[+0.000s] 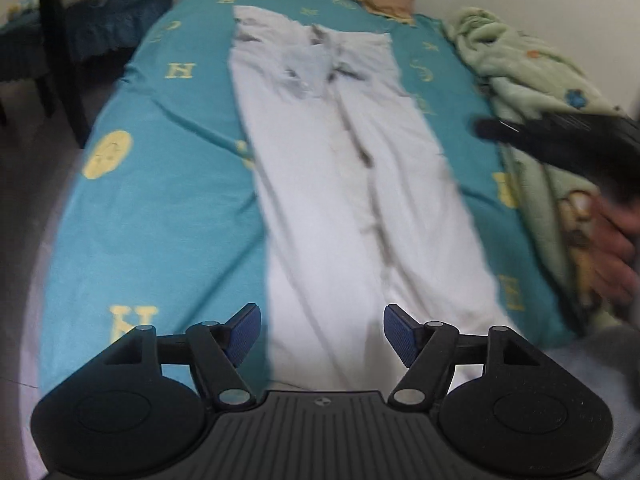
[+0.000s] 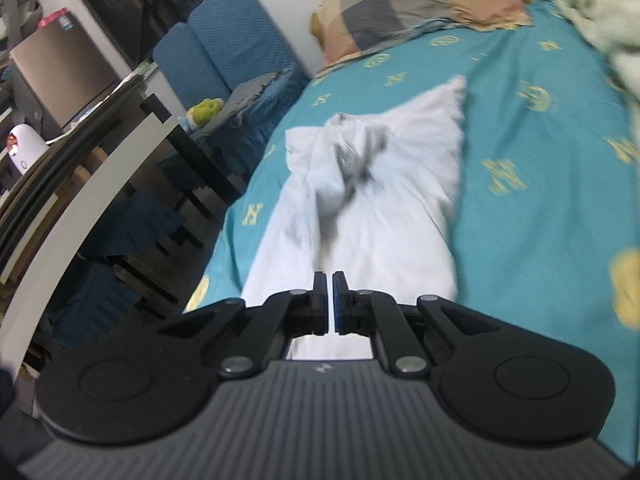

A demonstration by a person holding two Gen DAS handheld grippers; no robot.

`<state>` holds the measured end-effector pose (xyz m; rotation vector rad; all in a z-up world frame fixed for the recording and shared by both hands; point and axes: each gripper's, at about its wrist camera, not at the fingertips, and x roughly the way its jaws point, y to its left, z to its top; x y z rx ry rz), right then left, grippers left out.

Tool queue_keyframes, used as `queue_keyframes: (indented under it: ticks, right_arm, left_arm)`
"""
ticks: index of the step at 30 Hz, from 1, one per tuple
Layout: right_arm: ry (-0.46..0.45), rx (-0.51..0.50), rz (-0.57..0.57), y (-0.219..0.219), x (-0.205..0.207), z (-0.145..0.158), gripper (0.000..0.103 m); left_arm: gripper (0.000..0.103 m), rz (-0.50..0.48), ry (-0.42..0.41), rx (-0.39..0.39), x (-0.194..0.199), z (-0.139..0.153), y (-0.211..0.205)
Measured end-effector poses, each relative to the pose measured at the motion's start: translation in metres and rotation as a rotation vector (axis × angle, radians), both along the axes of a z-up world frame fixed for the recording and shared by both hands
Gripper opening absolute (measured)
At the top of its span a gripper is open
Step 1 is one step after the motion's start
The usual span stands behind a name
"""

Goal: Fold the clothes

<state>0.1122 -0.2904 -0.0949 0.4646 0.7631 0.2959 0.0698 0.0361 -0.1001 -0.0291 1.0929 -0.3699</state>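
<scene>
White trousers (image 1: 340, 184) lie flat along the teal bed sheet (image 1: 160, 208), waist at the far end and both legs running toward me. My left gripper (image 1: 322, 334) hovers open over the near leg ends, its blue pads (image 1: 244, 336) wide apart with nothing between them. In the right wrist view the crumpled waist of the trousers (image 2: 372, 184) lies ahead. My right gripper (image 2: 330, 300) is shut above the cloth, and no fabric shows between its fingers. Its dark blurred body (image 1: 560, 140) and a hand (image 1: 616, 248) appear at the right of the left wrist view.
A checked pillow (image 2: 420, 4) sits at the head of the bed. A rumpled green blanket (image 1: 520, 72) runs along the bed's right side by the wall. Blue-covered chairs (image 2: 224, 40) and a dark table (image 2: 192, 148) stand off the bed's left edge.
</scene>
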Motion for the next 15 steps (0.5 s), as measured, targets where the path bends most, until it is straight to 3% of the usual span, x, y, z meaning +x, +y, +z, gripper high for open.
queue_keyframes:
  ticks: [4, 7, 9, 11, 13, 15]
  right_arm:
    - [0.083, -0.086, -0.031, -0.004, -0.05, -0.003, 0.007]
    - [0.163, -0.135, -0.018, -0.003, -0.07, -0.011, 0.009]
    - [0.249, -0.138, 0.017, -0.003, -0.075, -0.022, 0.019]
    - [0.327, -0.125, 0.032, -0.003, -0.073, -0.032, 0.057]
    - [0.394, -0.099, 0.028, -0.005, -0.069, -0.042, 0.067]
    - [0.429, -0.097, 0.053, 0.0, -0.067, -0.048, 0.066]
  left_arm:
    - [0.071, 0.038, 0.135, -0.017, 0.011, -0.026, 0.015]
    - [0.074, 0.046, 0.174, -0.014, 0.012, -0.032, 0.018]
    - [0.078, 0.045, 0.193, -0.018, 0.012, -0.035, 0.02]
    - [0.079, 0.034, 0.217, -0.012, 0.012, -0.04, 0.018]
    - [0.079, 0.01, 0.235, -0.017, 0.009, -0.044, 0.016]
    - [0.079, -0.002, 0.258, -0.026, 0.008, -0.049, 0.016]
